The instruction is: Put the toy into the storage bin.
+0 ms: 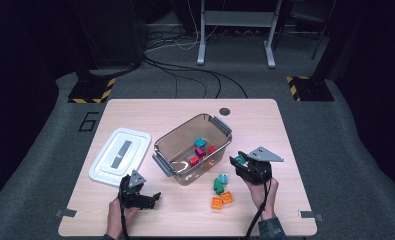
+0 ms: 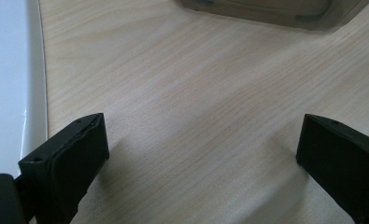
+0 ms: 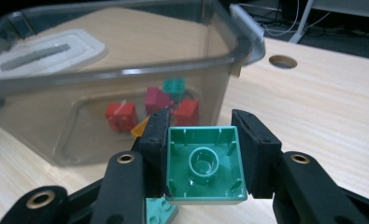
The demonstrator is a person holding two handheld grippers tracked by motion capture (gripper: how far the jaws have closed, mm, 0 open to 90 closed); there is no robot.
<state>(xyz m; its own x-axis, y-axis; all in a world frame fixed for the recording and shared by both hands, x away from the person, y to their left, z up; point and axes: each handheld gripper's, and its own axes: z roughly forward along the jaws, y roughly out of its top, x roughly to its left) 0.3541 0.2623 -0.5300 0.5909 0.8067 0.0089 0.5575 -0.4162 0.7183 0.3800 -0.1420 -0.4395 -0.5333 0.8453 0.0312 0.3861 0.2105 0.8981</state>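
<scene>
Clamped between the black jaws of the right hand-held gripper (image 3: pixel 205 161), a green toy brick (image 3: pixel 205 168) faces the camera with its hollow underside, showing thin walls, small ribs and a round tube in the middle. It is hard moulded plastic, so it should be light, stiff and hard to damage, though its glossy flat sides could slip; the jaws press on two opposite outer walls, which looks like the best place to grip. In the high view this gripper (image 1: pixel 241 161) hovers just right of the bin's near right wall.

That clear plastic bin (image 1: pixel 161 145) has smoky, smooth, rounded walls and grey latch handles, and holds red, magenta and teal bricks (image 1: pixel 200 150). On the counter (image 1: pixel 265 120), pale wood-grained laminate, more loose bricks (image 1: pixel 221 191), teal, green and orange, lie near the right hand, studs up.

To the left, the left hand-held gripper (image 1: pixel 146 199) rests low over bare counter, its jaws spread wide and holding nothing. Farther left lies the white lid (image 1: pixel 120 156), a smooth rounded rectangle with a grey strip.
</scene>
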